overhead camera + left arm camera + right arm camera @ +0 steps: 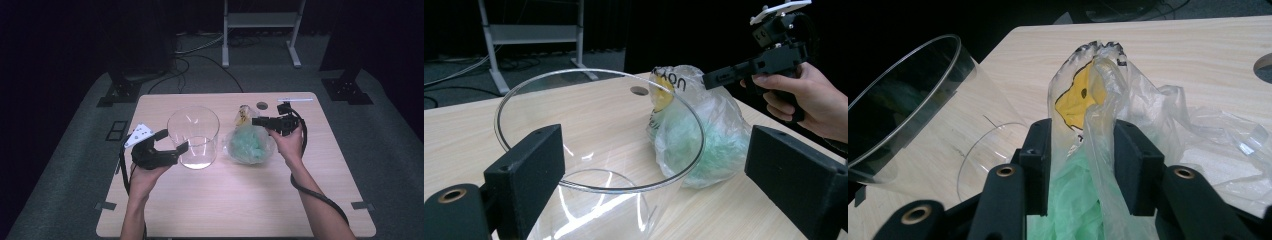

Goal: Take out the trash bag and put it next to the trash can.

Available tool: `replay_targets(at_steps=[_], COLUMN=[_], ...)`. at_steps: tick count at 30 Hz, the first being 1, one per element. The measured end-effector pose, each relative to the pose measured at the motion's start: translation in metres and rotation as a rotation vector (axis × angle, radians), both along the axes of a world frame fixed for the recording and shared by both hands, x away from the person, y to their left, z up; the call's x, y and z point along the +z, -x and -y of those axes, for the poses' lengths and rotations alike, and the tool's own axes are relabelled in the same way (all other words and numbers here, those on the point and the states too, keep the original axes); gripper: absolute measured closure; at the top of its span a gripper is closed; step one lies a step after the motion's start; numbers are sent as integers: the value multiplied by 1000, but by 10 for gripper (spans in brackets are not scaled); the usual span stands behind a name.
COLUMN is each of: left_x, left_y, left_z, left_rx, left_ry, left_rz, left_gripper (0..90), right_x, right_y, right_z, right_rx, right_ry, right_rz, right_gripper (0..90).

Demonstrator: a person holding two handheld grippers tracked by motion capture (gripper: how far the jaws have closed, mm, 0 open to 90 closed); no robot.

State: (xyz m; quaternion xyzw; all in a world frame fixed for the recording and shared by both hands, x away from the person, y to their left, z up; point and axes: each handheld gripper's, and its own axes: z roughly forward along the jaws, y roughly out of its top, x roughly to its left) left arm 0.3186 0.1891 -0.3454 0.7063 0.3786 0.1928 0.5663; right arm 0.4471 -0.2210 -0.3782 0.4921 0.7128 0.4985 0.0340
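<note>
Near the table's [210, 210] far edge, the right gripper [1083, 165] pinches the bag's [248, 145] neck. The left gripper [167, 142], jaws wide, flanks the cup [194, 137] just beside it. The thin plastic could tear or slip if pulled hard.

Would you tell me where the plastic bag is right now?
In the high view, the bag sits right of centre on the table, just right of the clear tub, its gathered top pinched in the right gripper.
</note>
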Motion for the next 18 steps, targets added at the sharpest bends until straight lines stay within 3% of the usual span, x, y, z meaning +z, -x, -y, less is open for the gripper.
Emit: replay_targets(at_steps=[7, 18], left_x=[1, 1], left_y=[1, 0], left_z=[0, 0], left_rx=[1, -1], left_ry=[3, 3], left_rz=[2, 2], left_gripper=[80, 80], right_x=[6, 16], right_y=[0, 3], right_z=[2, 15], right_rx=[14, 6], right_ry=[-3, -3], right_rz=[9, 33], right_gripper=[524, 495])
